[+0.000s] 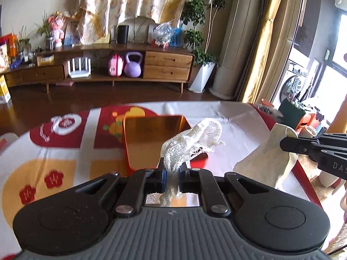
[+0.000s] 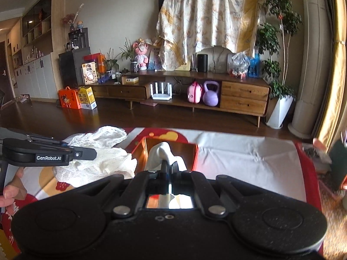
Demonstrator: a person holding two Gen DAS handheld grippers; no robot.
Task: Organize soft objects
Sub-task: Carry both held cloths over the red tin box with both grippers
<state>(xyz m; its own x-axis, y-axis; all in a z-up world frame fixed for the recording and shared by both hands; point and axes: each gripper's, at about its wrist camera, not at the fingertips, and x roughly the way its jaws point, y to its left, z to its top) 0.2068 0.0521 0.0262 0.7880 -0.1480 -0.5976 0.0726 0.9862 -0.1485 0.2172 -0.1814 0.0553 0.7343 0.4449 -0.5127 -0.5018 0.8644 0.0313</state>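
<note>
In the left wrist view, our left gripper (image 1: 172, 178) fills the lower half of the frame, its jaws pressed together on a white mesh cloth (image 1: 190, 145). The cloth stands up from between the blue pads (image 1: 164, 177) and bunches toward the centre of the frame, with a strip of it hanging below the jaws. Behind it, at centre, an orange box (image 1: 151, 134) sits on the surface (image 1: 65, 158), which is covered by a red, white and yellow patterned sheet. At the right edge, our right gripper (image 1: 286, 144) comes in from the side, closed on a pale cream cloth (image 1: 264, 158) that hangs down from its tip over the right part of the surface.

In the right wrist view, the right gripper (image 2: 168, 169) occupies the lower half of the frame, with its jaws closed tight on the cream cloth (image 2: 162, 151). The cloth rises from the jaws at centre, in front of the open orange box (image 2: 173, 149). At the left edge, the left gripper (image 2: 91, 152) reaches in, and the mesh cloth (image 2: 97, 160) spreads in a loose heap beneath and beyond its tip, left of the box. A hand (image 2: 10, 192) shows at the lower left, under that gripper. The patterned surface (image 2: 249, 158) stretches to the right, and a wooden cabinet (image 2: 243, 97) stands against the far wall in the upper half of the frame.
</note>
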